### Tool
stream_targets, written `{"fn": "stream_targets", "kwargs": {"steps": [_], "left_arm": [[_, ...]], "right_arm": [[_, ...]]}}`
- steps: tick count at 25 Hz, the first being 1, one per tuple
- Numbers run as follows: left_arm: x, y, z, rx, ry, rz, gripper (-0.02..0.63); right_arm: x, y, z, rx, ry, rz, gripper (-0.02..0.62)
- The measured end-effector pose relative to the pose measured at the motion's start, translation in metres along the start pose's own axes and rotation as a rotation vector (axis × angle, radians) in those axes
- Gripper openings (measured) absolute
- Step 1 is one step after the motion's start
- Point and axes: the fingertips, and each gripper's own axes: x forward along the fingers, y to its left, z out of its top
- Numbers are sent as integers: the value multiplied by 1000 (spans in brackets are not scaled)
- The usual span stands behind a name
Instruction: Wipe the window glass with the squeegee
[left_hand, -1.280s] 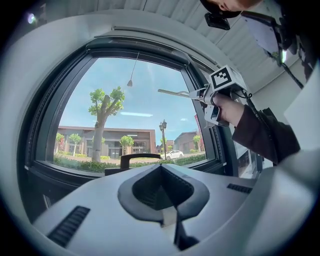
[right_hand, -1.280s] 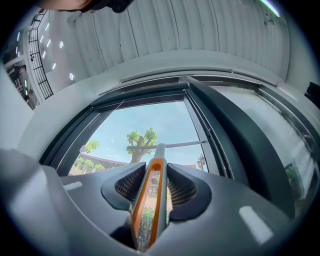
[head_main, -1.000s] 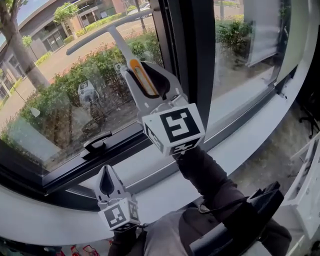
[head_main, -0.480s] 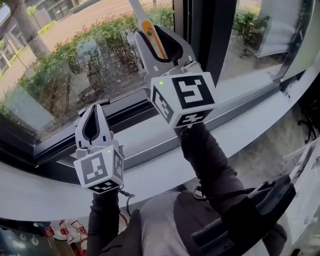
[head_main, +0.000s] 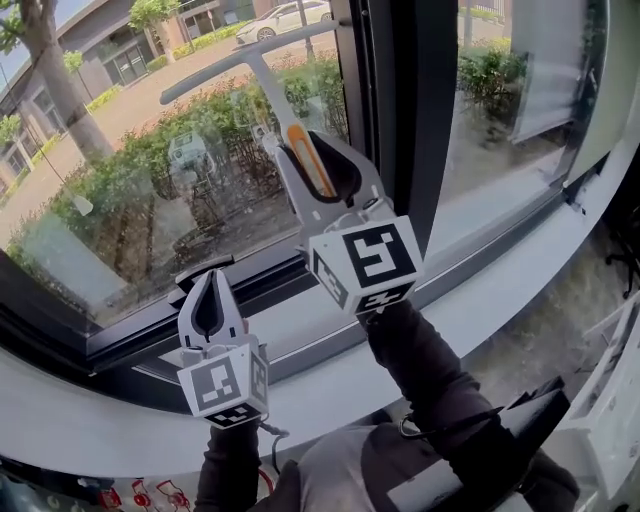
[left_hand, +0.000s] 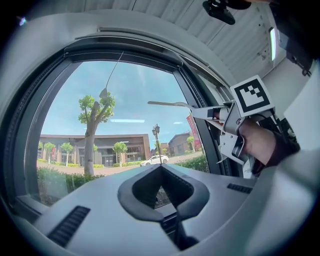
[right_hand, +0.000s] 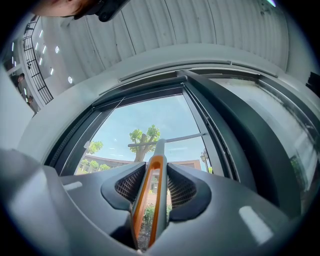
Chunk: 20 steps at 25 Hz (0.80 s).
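A grey squeegee with an orange handle (head_main: 304, 152) is clamped between the jaws of my right gripper (head_main: 312, 160), which is shut on it. Its long blade (head_main: 248, 56) lies across the window glass (head_main: 120, 190) near the upper part of the pane. In the right gripper view the handle (right_hand: 151, 195) runs up between the jaws to the blade (right_hand: 167, 141). My left gripper (head_main: 212, 285) is shut and holds nothing; it hovers low by the window's bottom frame, left of and below the right gripper. The left gripper view shows the right gripper (left_hand: 226, 120) holding the squeegee (left_hand: 167, 104).
A black window handle (head_main: 200, 272) sits on the bottom frame just above the left gripper. A thick dark mullion (head_main: 400, 100) stands right of the squeegee, with a second pane (head_main: 500, 90) beyond. A white curved sill (head_main: 330, 370) runs below the window.
Over the second the left gripper has risen from the sill to the bottom frame. The right gripper still holds the squeegee on the glass; the blade, out of view half a second ago, shows again.
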Motion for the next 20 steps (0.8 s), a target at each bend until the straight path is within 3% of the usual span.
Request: {"fn": "stream_targets", "kwargs": {"steps": [20], "left_arm": [[-4, -6, 5, 7, -9, -3, 0]], "right_arm": [[-17, 2, -15, 29, 26, -6, 130]]}}
